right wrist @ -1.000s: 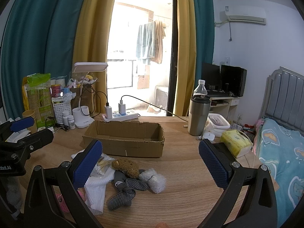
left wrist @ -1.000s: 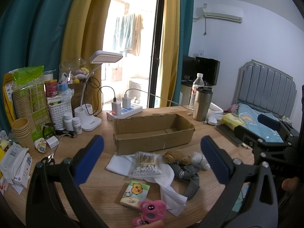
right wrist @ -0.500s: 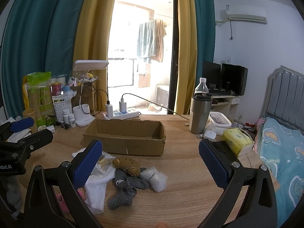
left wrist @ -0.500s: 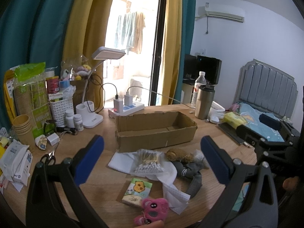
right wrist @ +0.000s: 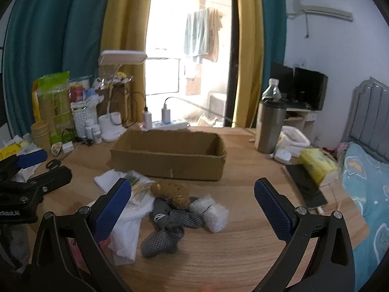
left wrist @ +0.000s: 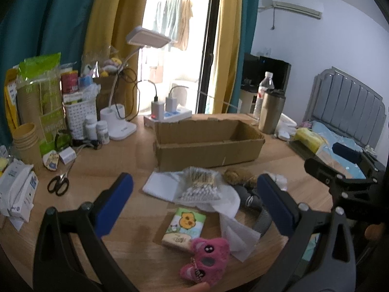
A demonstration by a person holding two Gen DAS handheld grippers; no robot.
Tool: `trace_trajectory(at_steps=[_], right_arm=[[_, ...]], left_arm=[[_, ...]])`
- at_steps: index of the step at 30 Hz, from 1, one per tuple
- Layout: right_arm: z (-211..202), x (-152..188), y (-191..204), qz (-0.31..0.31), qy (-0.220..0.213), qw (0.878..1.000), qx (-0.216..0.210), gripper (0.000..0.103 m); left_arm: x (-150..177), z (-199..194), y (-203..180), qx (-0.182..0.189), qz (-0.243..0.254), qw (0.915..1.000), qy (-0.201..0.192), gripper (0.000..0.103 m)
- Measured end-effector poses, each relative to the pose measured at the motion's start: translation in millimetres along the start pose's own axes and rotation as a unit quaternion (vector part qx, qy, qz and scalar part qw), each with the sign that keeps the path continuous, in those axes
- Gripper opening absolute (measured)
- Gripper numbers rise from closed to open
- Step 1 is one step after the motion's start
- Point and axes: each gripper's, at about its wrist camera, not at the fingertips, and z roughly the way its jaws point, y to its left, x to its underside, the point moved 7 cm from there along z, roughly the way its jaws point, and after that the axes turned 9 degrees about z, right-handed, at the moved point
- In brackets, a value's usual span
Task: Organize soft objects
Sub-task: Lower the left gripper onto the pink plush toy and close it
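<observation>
An open cardboard box (left wrist: 209, 143) (right wrist: 167, 155) stands mid-table. In front of it lies a pile: a bag of cotton swabs (left wrist: 199, 187), a white cloth (left wrist: 228, 204) (right wrist: 128, 228), a brown plush (left wrist: 234, 176) (right wrist: 170, 192), grey socks (right wrist: 167, 226) (left wrist: 252, 199), a white bubble-wrap bundle (right wrist: 211, 213), a tissue pack (left wrist: 184, 227) and a pink plush (left wrist: 206, 262). My left gripper (left wrist: 194, 209) is open above the pile's near side. My right gripper (right wrist: 193, 213) is open above the socks. Both are empty.
A desk lamp (left wrist: 121, 121), power strip (left wrist: 167, 118), pill bottles (left wrist: 96, 129), scissors (left wrist: 58, 185) and paper cups (left wrist: 24, 141) crowd the left. A steel tumbler (right wrist: 268, 126), yellow tissue pack (right wrist: 316, 166) and phone (right wrist: 306, 186) sit right, near the bed (right wrist: 364, 194).
Both grippers have moved forward and slightly lower toward the pile. The jaws stay open and nothing on the table has moved.
</observation>
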Motion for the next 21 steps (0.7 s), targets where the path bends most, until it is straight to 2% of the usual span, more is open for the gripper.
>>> trace_trajectory(at_steps=[8, 21], right_arm=[[17.0, 17.1, 15.9, -0.014, 0.028, 0.999, -0.014, 0.1], [31.9, 38.5, 8.1, -0.016, 0.063, 0.998, -0.001, 0.097]], left_arm=[[25.5, 13.8, 9.9, 0.0, -0.012, 0.9994, 0.031, 0.103], [86.1, 41.7, 3.6, 0.025, -0.039, 0.9919, 0.118, 0.102]])
